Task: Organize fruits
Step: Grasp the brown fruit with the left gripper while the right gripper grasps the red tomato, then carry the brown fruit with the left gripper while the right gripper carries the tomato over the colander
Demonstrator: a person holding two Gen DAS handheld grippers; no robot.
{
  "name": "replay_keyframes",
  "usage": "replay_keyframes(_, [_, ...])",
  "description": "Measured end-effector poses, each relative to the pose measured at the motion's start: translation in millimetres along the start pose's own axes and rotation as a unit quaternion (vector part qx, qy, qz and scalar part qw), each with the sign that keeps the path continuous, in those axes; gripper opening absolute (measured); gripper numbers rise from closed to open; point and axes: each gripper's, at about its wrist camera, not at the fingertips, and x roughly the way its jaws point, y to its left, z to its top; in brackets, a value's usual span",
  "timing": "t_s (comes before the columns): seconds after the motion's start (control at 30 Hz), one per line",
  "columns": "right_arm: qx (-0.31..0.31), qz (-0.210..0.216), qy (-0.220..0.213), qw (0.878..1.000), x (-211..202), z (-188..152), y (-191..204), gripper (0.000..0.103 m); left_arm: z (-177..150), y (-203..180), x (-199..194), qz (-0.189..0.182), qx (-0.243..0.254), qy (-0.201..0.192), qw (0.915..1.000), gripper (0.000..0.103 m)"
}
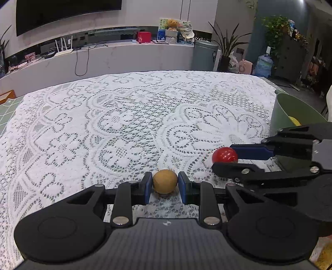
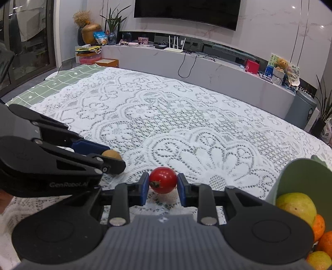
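Now each gripper pinches a fruit, left gripper [image 1: 165, 182] a longan [image 1: 165, 181], right gripper [image 2: 163, 181] a cherry tomato [image 2: 163, 179]; lift gently toward the green bucket [image 2: 298, 178] beside the right gripper.

**Both grippers clamped on small fruit**

The left gripper [image 1: 165, 182] pinched a tan round fruit [image 1: 165, 181] on the lace tablecloth [image 1: 124, 124]. Right of it, the right gripper [image 1: 223, 158] clasped a red fruit [image 1: 224, 154], near a green bin [image 1: 290, 116] holding something yellow, possibly fruit.

Home living room. Wall-mounted TV [image 2: 186, 10] above long white media ledge [image 2: 207, 68] at far side; router [image 2: 173, 49], teddy bear [image 1: 171, 23], potted plants [image 1: 227, 47] along it. Near: table under white lace cloth [image 1: 124, 116].
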Motion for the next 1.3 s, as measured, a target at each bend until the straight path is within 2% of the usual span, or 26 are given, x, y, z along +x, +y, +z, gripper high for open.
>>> replay_keyframes(0.33, [-0.018, -0.003, -0.019, 1.000, -36.2, -3.5, 3.1, 0.025, -7.9, -1.2, -27.1, 0.009, -0.031, 0.008, 0.9994, 0.030])
replay_keyframes(0.63, [-0.043, 0.000, -0.042, 0.998, -81.8, -5.6, 4.9, 0.025, -10.7, -24.0, -65.5, 0.022, -0.034, -0.004, 0.9992, 0.030])
replay_keyframes(0.97, [-0.032, 0.007, -0.052, 0.998, -138.6, -6.2, -13.8, 0.025, -2.2, -60.9, -103.7, 0.033, -0.016, -0.017, 0.9992, 0.030])
replay_keyframes(1.3, [-0.010, -0.020, -0.084, 0.996, -184.7, -12.7, -50.0, 0.025, 18.9, -116.5, -120.1, 0.020, 0.032, -0.045, 0.9983, 0.030])
